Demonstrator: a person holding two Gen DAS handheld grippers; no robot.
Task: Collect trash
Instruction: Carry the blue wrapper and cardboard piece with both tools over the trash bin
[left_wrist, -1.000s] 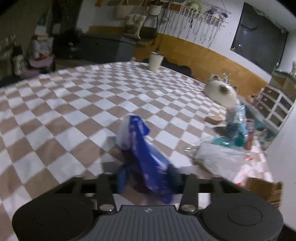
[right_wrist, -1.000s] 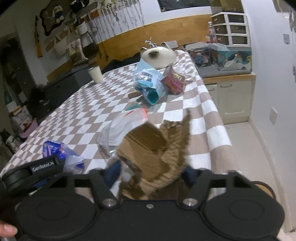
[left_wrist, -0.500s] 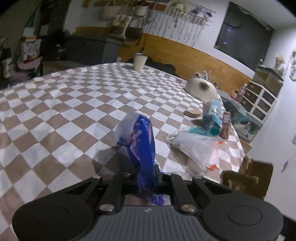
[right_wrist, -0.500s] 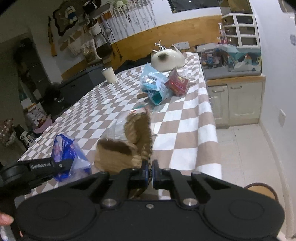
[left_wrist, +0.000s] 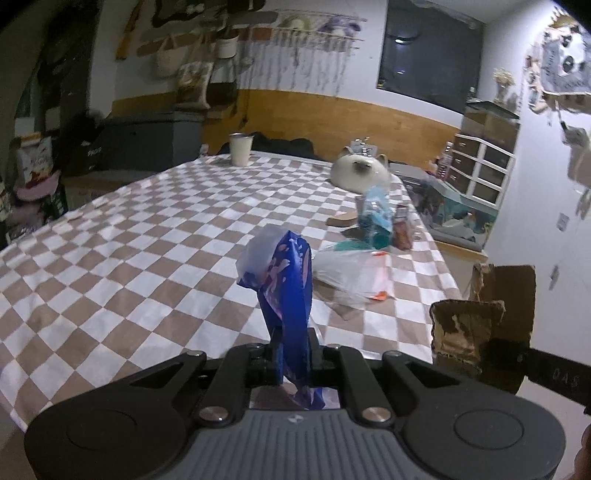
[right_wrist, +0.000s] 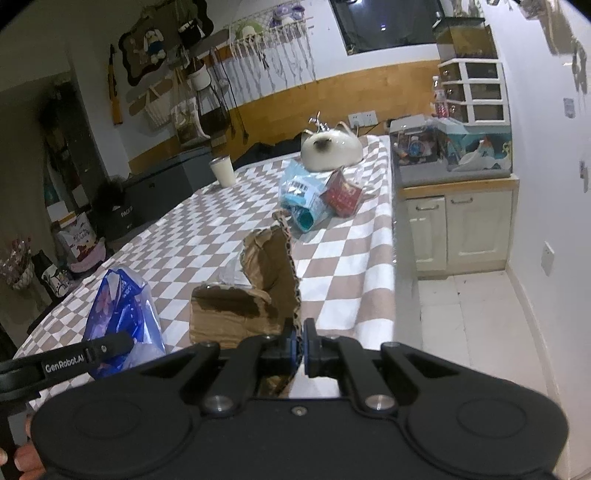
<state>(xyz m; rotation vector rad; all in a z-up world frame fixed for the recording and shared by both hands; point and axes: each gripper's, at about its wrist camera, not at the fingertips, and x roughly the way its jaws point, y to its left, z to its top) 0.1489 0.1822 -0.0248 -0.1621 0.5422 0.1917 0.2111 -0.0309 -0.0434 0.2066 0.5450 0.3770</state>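
My left gripper (left_wrist: 291, 350) is shut on a blue plastic wrapper (left_wrist: 286, 284) and holds it above the checkered table (left_wrist: 147, 236). The wrapper also shows in the right wrist view (right_wrist: 122, 314), held by the left gripper (right_wrist: 110, 345). My right gripper (right_wrist: 298, 345) is shut on a torn piece of brown cardboard (right_wrist: 258, 295), lifted over the table's near edge. The cardboard also shows at the right in the left wrist view (left_wrist: 480, 321). More trash lies on the table: a clear plastic bag (left_wrist: 351, 275), a teal packet (right_wrist: 299, 194) and a red carton (right_wrist: 341, 192).
A white cat-shaped object (right_wrist: 330, 147) and a white cup (right_wrist: 222, 170) stand at the table's far end. A cabinet with a fish tank (right_wrist: 454, 155) stands right of the table. Tiled floor (right_wrist: 472, 332) lies to the right.
Both grippers have closed on their items and lifted them off the table: the left on the blue wrapper, the right on the cardboard. Both views have risen and drawn back.
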